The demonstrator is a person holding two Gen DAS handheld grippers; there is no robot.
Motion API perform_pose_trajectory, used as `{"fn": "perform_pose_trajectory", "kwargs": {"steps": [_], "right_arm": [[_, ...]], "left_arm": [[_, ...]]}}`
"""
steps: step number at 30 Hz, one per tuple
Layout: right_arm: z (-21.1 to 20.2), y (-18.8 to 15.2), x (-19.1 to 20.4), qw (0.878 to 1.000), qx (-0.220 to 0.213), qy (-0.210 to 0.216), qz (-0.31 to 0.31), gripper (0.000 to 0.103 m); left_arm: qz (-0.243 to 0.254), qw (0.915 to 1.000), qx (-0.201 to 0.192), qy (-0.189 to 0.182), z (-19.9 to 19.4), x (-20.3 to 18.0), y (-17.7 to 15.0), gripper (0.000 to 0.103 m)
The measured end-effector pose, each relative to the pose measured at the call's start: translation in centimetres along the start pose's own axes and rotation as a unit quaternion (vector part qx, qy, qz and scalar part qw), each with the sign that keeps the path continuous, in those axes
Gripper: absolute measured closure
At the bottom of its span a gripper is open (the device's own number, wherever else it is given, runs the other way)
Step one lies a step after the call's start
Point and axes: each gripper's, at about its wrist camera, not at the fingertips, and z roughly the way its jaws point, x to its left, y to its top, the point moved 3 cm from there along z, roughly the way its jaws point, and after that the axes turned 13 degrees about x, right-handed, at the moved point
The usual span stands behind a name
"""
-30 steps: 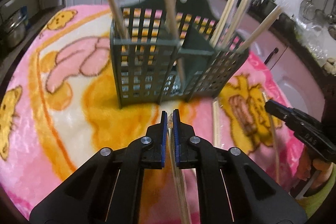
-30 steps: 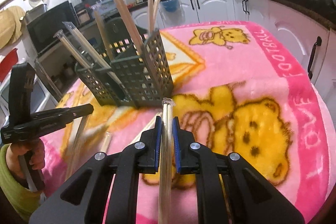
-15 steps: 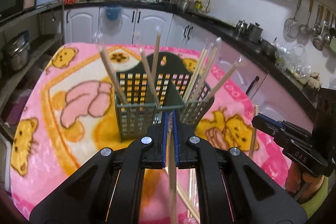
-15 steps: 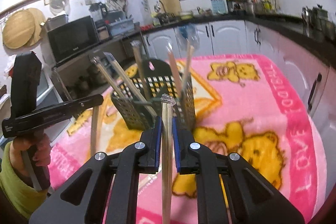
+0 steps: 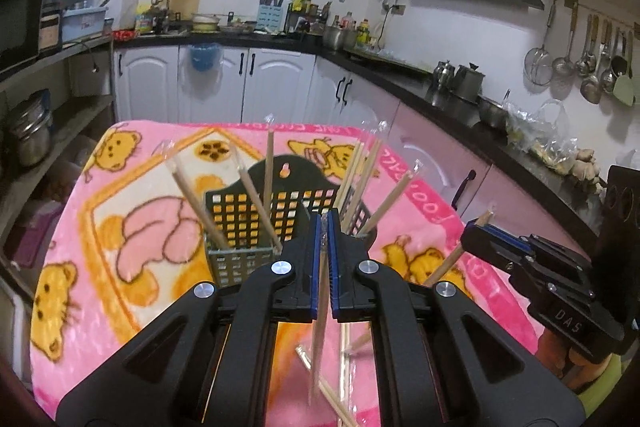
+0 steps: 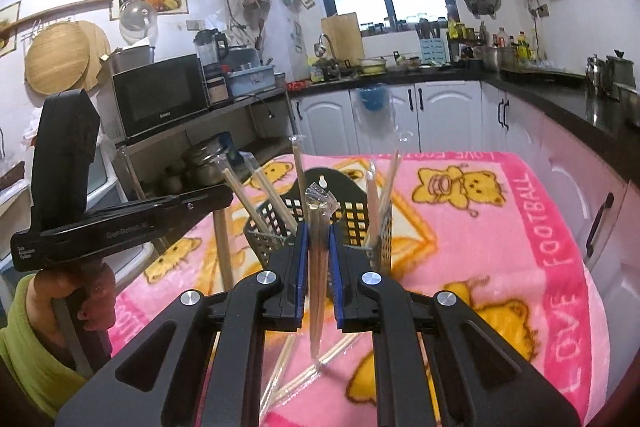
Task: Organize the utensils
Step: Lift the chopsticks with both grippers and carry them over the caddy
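A dark green slotted utensil basket (image 5: 240, 223) stands on the pink blanket (image 5: 120, 267) with several wrapped chopstick pairs upright in it. My left gripper (image 5: 325, 223) hovers just in front of it, shut on a wrapped chopstick pair (image 5: 319, 327) that hangs down between the jaws. To the right, my right gripper (image 5: 478, 229) grips another pair (image 5: 450, 261). In the right wrist view, that gripper (image 6: 318, 227) is shut on its clear-wrapped pair (image 6: 317, 267) before the basket (image 6: 352, 211). The left gripper (image 6: 218, 199) holds its stick (image 6: 222, 247) at the left.
Loose wrapped chopsticks lie on the blanket below the grippers (image 5: 340, 399) (image 6: 288, 367). A hand in a green sleeve (image 6: 24, 327) holds the left tool. White cabinets (image 5: 248, 87) and a black counter (image 6: 560, 99) ring the table.
Both grippers have risen from the blanket, each carrying its chopstick pair. The basket now sits lower and smaller in both views, and more of the kitchen shows.
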Motion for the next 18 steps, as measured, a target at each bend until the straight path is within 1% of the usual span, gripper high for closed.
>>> {"fn": "perform_pose_trajectory", "kwargs": {"steps": [18], "right_arm": [[-1.5, 2.3, 1.1, 1.0, -0.026, -0.002, -0.018, 0.093]], "left_arm": [[0.013, 0.9986, -0.051, -0.008, -2.3, -1.8, 3.9, 0.102]]}}
